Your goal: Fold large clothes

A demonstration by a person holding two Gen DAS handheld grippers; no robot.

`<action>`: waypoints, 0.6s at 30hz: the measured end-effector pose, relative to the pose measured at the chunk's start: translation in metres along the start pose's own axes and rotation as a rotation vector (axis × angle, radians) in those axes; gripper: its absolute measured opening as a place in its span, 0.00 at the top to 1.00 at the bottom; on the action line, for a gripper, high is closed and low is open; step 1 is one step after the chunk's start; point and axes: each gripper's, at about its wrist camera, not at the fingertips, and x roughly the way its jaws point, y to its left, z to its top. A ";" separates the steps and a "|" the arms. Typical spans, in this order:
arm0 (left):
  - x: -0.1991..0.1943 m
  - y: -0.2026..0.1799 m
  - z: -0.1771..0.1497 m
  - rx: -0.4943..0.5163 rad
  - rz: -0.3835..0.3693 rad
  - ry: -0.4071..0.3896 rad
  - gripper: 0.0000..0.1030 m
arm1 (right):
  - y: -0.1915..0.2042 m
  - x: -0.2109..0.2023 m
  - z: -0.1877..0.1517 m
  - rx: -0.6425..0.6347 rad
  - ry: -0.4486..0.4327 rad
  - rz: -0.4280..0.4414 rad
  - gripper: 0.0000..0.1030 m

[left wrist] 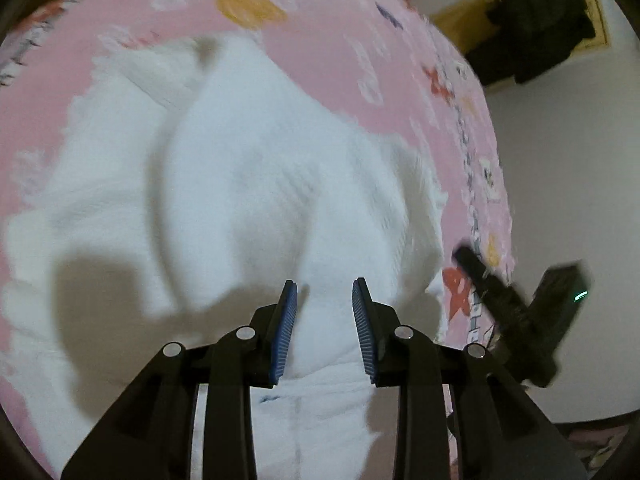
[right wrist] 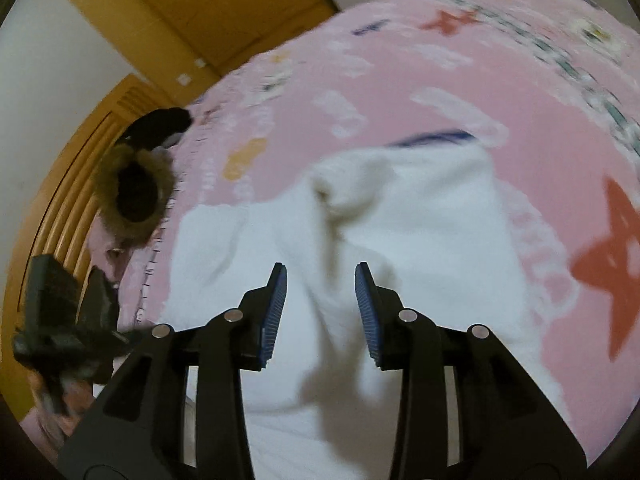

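Note:
A large white knitted garment (left wrist: 248, 184) lies rumpled on a pink patterned bedspread (left wrist: 320, 32). My left gripper (left wrist: 325, 286) hovers above it, its blue pads apart with only air between them. In the right wrist view the same white garment (right wrist: 420, 216) spreads below my right gripper (right wrist: 321, 270), whose jaws also stand apart and hold nothing. A folded ridge of cloth runs under the right gripper. The other gripper shows as a dark shape at the right edge of the left view (left wrist: 520, 304) and at the left edge of the right view (right wrist: 68, 320).
The pink bedspread (right wrist: 460, 80) carries red star shapes (right wrist: 612, 272) and yellow patches. A dark garment with a fur-trimmed hood (right wrist: 136, 192) lies at the bed's edge by a wooden headboard (right wrist: 60, 200). Another dark garment (left wrist: 532, 32) lies on a wooden ledge by a white wall.

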 end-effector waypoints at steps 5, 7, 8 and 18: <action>0.054 0.001 -0.027 -0.043 0.062 0.055 0.74 | 0.006 0.061 0.004 -0.040 0.116 -0.079 0.83; 0.066 0.004 -0.034 -0.059 0.084 0.055 0.75 | -0.018 0.081 0.006 -0.004 0.148 -0.164 0.97; 0.067 0.006 -0.039 -0.057 0.082 0.046 0.75 | -0.026 0.085 0.007 0.026 0.155 -0.159 0.97; 0.053 -0.007 -0.070 -0.064 0.050 0.022 0.75 | -0.001 0.030 -0.012 0.064 0.042 -0.123 0.96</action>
